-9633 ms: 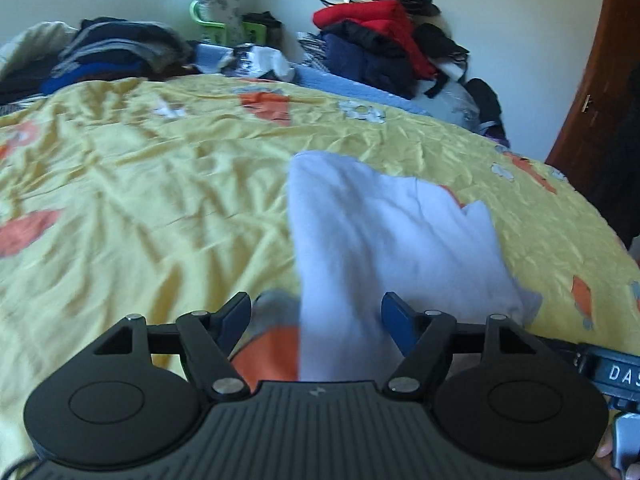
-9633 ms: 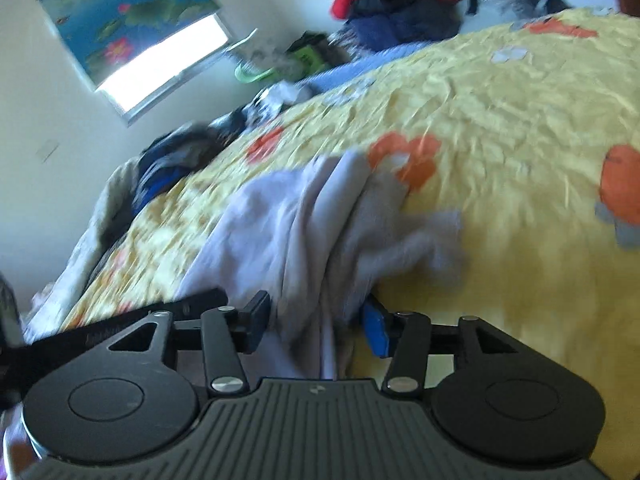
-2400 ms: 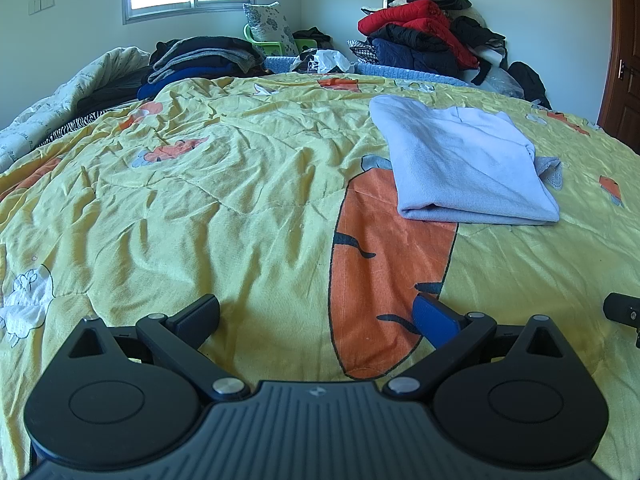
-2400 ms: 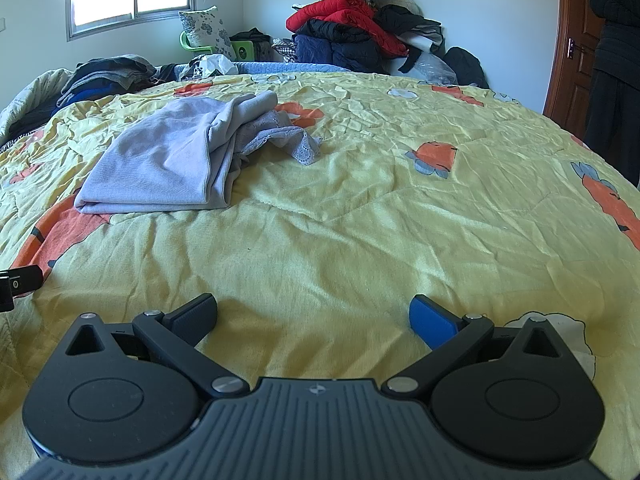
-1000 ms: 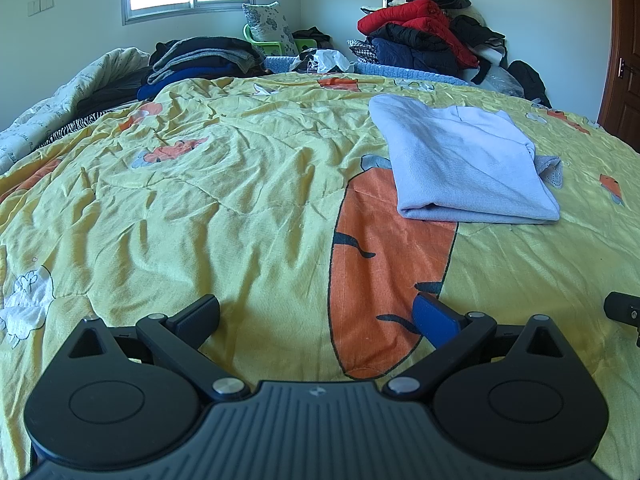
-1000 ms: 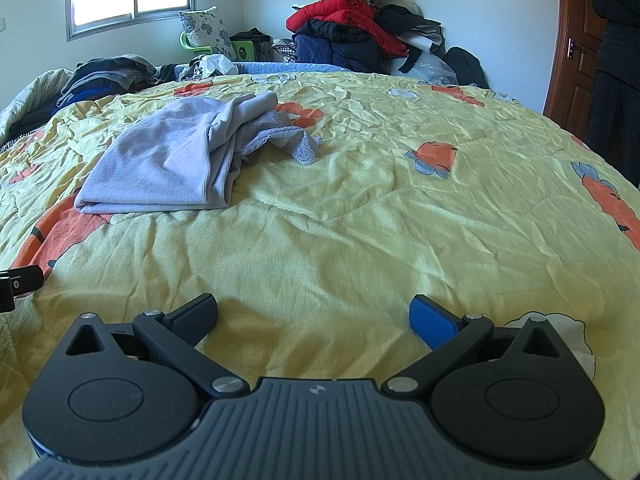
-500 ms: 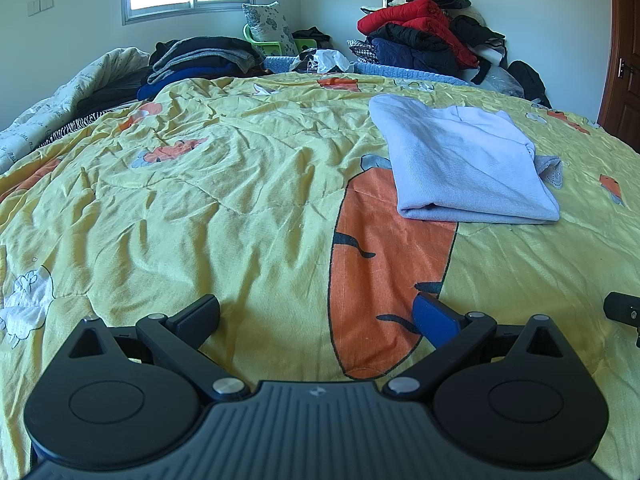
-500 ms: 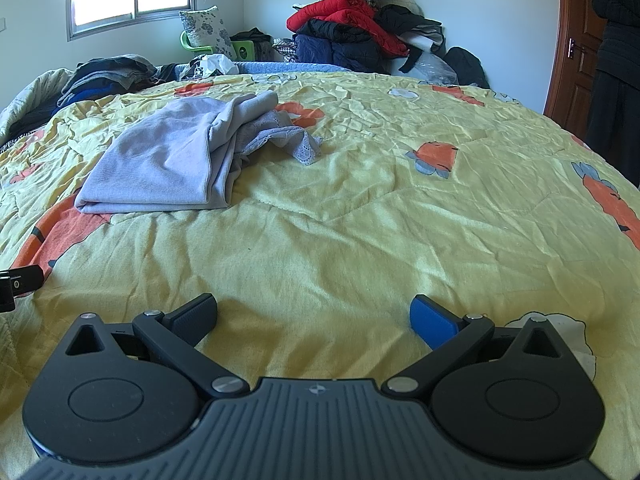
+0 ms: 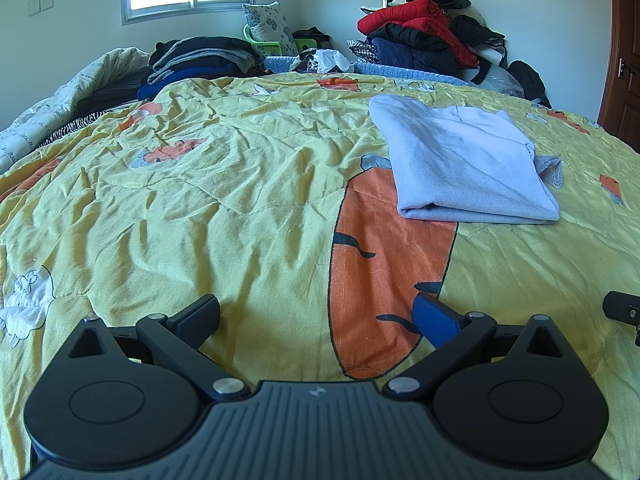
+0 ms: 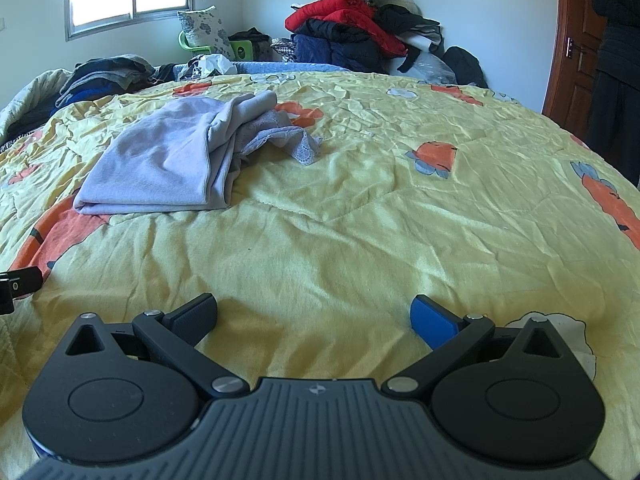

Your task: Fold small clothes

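Pale lilac garment (image 9: 464,160), folded, lace trim sticking out one side: on yellow bedspread (image 9: 224,200), well ahead of tongs; left gripper (image 9: 316,316), right gripper (image 10: 314,314): jaws spread wide, empty, low over bedspread

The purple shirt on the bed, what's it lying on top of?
The folded purple shirt lies on the yellow bedspread, its near edge over a big orange carrot print. The print's top, under the shirt, is hidden.
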The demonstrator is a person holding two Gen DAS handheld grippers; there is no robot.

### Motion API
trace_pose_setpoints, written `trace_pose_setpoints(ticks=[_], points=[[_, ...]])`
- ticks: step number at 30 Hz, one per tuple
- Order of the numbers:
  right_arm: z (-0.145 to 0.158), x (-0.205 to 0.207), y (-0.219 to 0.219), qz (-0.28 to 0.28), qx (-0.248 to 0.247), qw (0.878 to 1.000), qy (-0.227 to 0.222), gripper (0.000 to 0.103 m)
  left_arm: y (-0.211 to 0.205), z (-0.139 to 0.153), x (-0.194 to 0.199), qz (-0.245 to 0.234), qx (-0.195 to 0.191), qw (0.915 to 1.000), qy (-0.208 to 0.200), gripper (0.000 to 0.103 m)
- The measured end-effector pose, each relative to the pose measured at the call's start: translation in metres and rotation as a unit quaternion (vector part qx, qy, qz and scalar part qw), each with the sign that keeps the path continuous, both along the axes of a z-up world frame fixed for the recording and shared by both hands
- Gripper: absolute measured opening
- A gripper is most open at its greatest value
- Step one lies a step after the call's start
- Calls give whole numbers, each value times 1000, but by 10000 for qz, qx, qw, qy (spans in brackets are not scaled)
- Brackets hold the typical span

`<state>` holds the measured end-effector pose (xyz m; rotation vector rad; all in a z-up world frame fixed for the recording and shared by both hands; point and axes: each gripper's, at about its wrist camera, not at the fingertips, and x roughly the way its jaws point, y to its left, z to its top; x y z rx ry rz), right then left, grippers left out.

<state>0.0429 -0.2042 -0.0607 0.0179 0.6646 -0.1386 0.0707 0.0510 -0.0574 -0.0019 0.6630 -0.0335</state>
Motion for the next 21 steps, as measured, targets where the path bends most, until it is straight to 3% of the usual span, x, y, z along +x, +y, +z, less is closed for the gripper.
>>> trace_pose_setpoints(ticks=[12, 21], points=[[0, -1, 0, -1, 3, 10000, 0, 103, 0, 0, 0, -1, -12, 10000, -3, 103], [0, 0, 0, 18, 33, 10000, -8, 103, 7, 2, -3, 164, -295, 9994, -88, 103]])
